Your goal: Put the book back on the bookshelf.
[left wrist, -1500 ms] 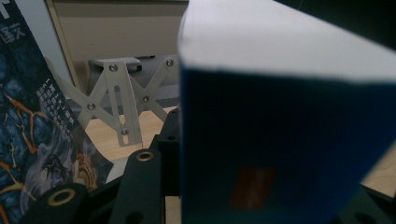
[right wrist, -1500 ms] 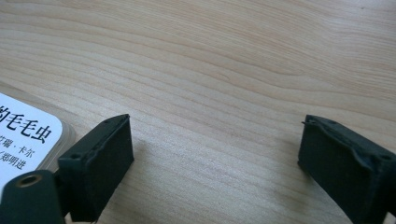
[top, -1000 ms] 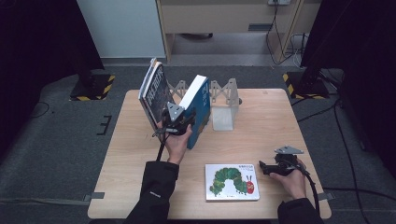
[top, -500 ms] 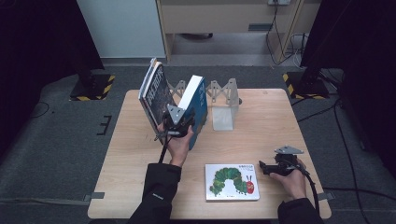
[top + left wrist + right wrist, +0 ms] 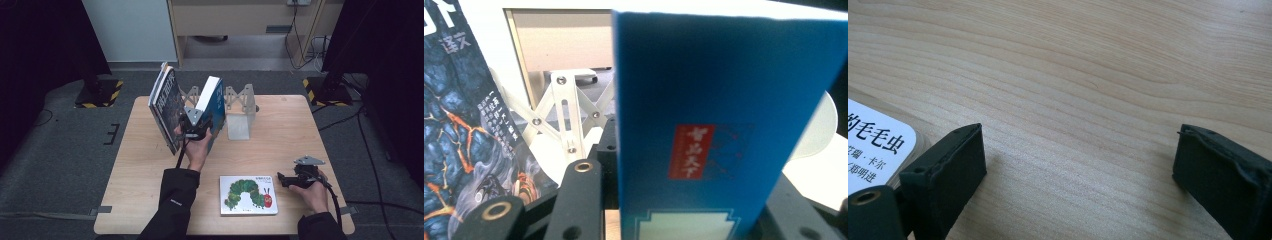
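No change from 1 second earlier is noted. The blue book (image 5: 214, 100) is clamped in the left gripper (image 5: 196, 124), long axis upright, tilted right. The right gripper (image 5: 283, 179) is held apart.

The blue book (image 5: 214, 102) in the left tool (image 5: 196, 125) has tipped slightly more upright.

The blue book (image 5: 216, 102) stands upright near the table's far edge, leaning left, white page block up, a red label on its cover (image 5: 689, 150). It sits clamped in the left gripper (image 5: 196, 125) (jaws on both covers), between the dark book (image 5: 167, 107) and the white rack (image 5: 239, 112).
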Action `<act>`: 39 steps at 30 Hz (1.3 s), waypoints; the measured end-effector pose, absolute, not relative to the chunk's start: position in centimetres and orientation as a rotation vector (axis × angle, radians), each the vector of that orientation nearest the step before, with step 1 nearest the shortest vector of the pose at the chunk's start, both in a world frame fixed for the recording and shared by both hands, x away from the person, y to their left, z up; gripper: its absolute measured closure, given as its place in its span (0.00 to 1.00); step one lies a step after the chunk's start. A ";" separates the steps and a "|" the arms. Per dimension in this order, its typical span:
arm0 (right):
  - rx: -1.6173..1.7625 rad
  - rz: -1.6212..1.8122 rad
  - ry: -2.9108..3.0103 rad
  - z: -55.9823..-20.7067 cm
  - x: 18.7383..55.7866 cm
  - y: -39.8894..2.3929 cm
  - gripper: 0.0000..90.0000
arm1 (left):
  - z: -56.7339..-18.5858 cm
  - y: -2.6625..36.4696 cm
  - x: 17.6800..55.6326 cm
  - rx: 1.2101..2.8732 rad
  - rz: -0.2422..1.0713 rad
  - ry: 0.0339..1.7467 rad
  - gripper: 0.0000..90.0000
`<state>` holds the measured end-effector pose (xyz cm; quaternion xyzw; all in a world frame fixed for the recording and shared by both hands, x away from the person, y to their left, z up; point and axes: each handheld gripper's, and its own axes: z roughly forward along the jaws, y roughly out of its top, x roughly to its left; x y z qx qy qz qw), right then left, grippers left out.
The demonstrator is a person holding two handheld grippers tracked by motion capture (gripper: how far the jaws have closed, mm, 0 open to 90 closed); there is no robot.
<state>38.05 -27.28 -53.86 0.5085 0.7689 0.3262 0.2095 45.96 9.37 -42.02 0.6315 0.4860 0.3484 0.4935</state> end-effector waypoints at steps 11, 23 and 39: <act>1.413 0.907 2.139 -53.9 38.0 -27.3 0.08 | -42.5 11.0 44.8 1.536 0.755 1.120 0.59; 1.411 0.907 2.139 -53.9 38.1 -27.3 0.08 | -43.3 12.1 44.6 1.512 0.658 1.105 0.61; 1.411 0.907 2.140 -53.9 38.1 -27.3 0.08 | -42.9 10.2 45.6 1.509 0.719 1.153 0.65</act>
